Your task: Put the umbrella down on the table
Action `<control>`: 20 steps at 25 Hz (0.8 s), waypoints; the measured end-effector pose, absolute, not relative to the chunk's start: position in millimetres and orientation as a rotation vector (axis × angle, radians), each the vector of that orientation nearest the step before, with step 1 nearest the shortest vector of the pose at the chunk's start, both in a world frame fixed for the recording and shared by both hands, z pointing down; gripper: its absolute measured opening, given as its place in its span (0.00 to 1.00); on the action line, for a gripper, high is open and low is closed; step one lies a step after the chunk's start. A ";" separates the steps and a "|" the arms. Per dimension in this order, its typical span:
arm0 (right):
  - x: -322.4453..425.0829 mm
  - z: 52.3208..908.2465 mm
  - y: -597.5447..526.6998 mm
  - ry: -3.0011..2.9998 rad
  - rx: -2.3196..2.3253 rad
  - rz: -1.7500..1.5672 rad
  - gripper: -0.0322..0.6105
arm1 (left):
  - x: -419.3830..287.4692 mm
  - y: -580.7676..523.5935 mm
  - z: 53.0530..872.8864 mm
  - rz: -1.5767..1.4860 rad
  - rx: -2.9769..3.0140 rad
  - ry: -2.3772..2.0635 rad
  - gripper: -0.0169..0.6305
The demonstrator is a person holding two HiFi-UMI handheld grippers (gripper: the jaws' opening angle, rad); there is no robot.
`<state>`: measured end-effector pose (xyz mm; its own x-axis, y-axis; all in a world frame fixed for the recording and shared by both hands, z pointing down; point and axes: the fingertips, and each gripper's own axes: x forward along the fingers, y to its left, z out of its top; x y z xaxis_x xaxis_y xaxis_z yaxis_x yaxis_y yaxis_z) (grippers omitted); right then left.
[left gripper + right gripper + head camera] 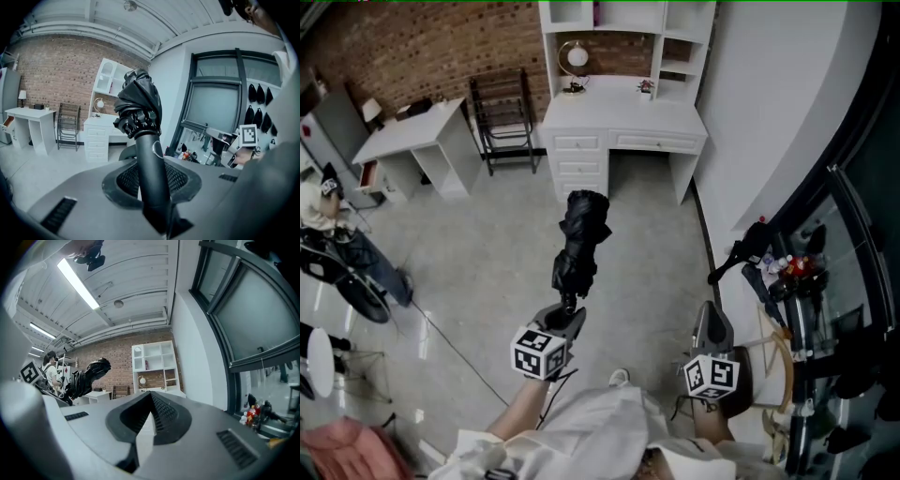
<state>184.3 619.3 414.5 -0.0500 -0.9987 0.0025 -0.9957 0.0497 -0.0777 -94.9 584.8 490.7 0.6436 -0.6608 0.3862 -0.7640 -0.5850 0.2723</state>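
A folded black umbrella (579, 244) sticks forward and upward out of my left gripper (567, 314), over the grey floor. In the left gripper view, the jaws are shut on its round black handle (152, 173), and the bundled canopy (138, 105) stands just beyond them. My right gripper (712, 321) is lower right, apart from the umbrella. Its jaws (151, 397) meet at the tips with nothing between them. In the right gripper view the umbrella (86, 376) shows off to the left. The white desk with a hutch (623, 127) stands ahead against the brick wall.
A smaller white table (417, 141) and a black chair (502, 117) stand at the back left. A person (319, 202) and a bicycle are at the far left. A dark window frame and a cluttered stand (787, 272) line the right side.
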 end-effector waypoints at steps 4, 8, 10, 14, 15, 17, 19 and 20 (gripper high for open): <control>199.6 416.7 602.0 2.259 -2.110 -0.099 0.08 | -77.3 570.5 488.8 0.339 2.448 -1.141 0.20; 207.8 422.6 585.9 2.296 -2.076 -0.113 0.08 | -65.8 558.4 489.5 0.343 2.437 -1.170 0.20; 209.3 423.9 577.7 2.317 -2.058 -0.112 0.08 | -62.7 552.5 489.0 0.338 2.430 -1.185 0.20; 212.3 425.5 565.8 2.353 -2.023 -0.118 0.08 | -58.9 545.4 489.6 0.344 2.412 -1.214 0.20; 211.9 425.4 563.8 2.362 -2.014 -0.115 0.08 | -59.2 543.8 489.8 0.345 2.408 -1.221 0.20; 211.5 425.6 558.0 2.372 -2.009 -0.116 0.08 | -60.0 537.8 489.1 0.340 2.404 -1.230 0.20; 211.4 426.4 550.7 2.380 -2.008 -0.120 0.08 | -60.5 530.4 488.1 0.332 2.404 -1.235 0.20; 210.8 426.6 547.2 2.383 -2.006 -0.120 0.08 | -61.1 526.8 488.2 0.330 2.403 -1.237 0.20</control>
